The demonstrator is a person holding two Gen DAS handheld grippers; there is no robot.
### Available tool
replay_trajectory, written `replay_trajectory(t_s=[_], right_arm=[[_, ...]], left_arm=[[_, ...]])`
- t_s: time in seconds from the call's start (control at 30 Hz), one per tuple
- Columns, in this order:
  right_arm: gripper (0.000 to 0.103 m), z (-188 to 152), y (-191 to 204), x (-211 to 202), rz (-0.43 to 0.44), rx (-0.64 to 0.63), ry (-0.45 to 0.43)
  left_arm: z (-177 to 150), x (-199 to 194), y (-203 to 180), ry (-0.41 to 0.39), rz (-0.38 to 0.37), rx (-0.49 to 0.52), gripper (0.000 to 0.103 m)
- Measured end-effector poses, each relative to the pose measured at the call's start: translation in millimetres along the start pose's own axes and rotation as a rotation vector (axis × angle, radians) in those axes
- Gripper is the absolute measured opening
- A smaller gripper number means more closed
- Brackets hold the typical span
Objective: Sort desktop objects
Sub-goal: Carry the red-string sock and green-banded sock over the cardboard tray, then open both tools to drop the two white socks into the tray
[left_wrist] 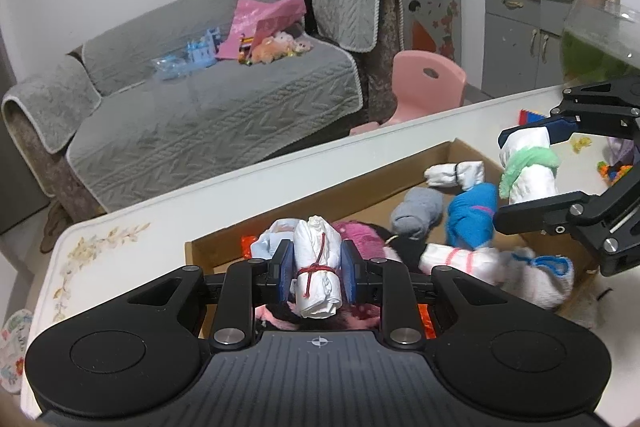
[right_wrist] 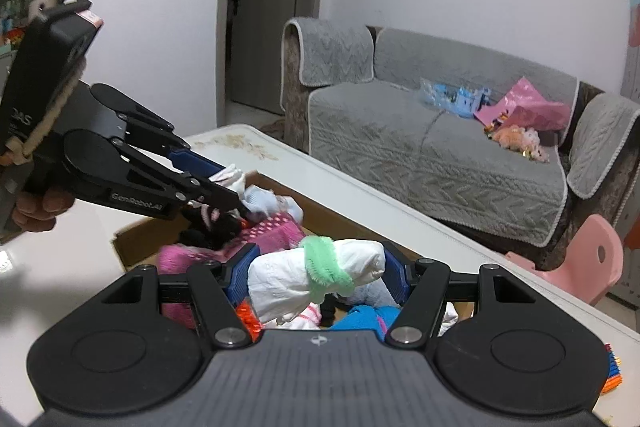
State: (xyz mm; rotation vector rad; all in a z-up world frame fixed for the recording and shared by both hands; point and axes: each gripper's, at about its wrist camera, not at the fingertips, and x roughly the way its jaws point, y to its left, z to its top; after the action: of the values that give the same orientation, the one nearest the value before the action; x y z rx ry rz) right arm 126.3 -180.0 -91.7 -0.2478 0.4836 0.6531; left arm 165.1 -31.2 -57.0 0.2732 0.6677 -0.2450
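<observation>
Two bundles are riding above the box (left_wrist: 460, 151) on the tabletop (left_wrist: 132, 239): I am pinching the red-tied roll (left_wrist: 318, 267) lengthwise in the left fingers (left_wrist: 285, 267), and the green-banded roll (right_wrist: 320, 279) crosswise in the right fingers (right_wrist: 394, 277).

"GenRobot.AI" on left gripper (right_wrist: 224, 187)

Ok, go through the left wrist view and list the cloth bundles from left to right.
White roll tied with red string, held in the left gripper → grey bundle → blue bundle → white roll with a green band, held in the right gripper.
</observation>
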Motion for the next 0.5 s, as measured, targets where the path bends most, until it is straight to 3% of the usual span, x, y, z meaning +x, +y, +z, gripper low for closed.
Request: replay_trajectory(t_s=[0.33, 0.43, 0.5], right_arm=[[0.061, -12.2, -11.2, 32.6, -0.013, 0.024, 0.068], [0.062, -13.9, -14.8, 36.9, -0.021, 0.038, 0.072], [0.065, -14.8, -15.4, 37.4, -0.028, 0.043, 0.072]], left_arm=[[-13.5, 17.8, 12.2, 0.004, -0.006, -0.029, 0.033], [-13.6, 17.0, 12.6, -0.01, 0.001, -0.039, 0.037], [-14.4, 15.5, 11.8, -0.02, 0.011, -0.039, 0.049]])
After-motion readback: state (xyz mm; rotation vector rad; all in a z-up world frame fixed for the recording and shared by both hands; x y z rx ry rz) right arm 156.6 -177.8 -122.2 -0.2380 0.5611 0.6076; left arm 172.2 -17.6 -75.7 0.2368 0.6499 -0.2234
